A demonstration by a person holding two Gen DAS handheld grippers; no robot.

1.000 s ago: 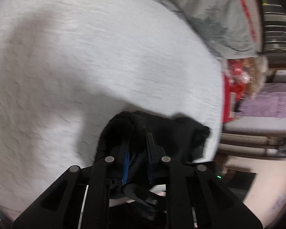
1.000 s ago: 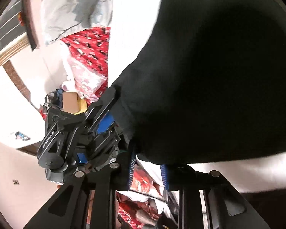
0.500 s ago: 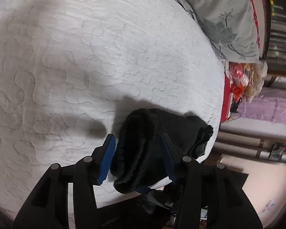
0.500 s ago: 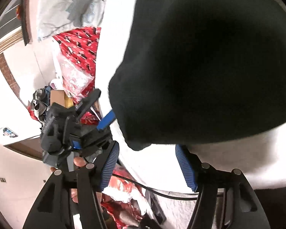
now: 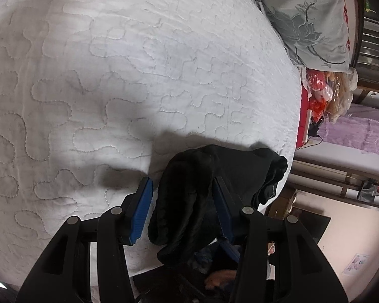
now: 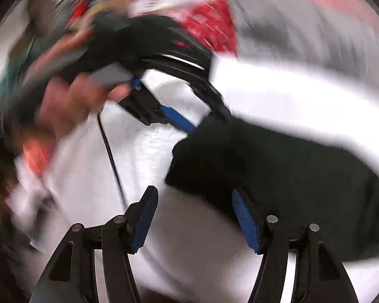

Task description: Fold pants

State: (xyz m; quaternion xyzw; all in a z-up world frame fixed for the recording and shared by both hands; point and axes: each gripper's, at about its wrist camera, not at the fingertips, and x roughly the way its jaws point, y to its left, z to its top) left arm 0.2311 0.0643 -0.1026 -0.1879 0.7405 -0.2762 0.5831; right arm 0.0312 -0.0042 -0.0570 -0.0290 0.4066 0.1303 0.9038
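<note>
Near the bed's (image 5: pixel 139 75) edge the pants (image 5: pixel 214 176) lie bunched, one end hanging over. Left gripper (image 5: pixel 182 202) straddles them, jaws released; right gripper (image 6: pixel 194 217), likewise released, holds nothing. Best spread them flat before regrasping an end.

The black cloth pants (image 5: pixel 214 189) look soft with a faint sheen. The white quilted bed cover (image 5: pixel 113 88), lower left to centre, is matt with stitched ridges. The left gripper (image 5: pixel 183 207) has matt black plastic arms and ribbed blue fingers (image 5: pixel 141 209).
</note>
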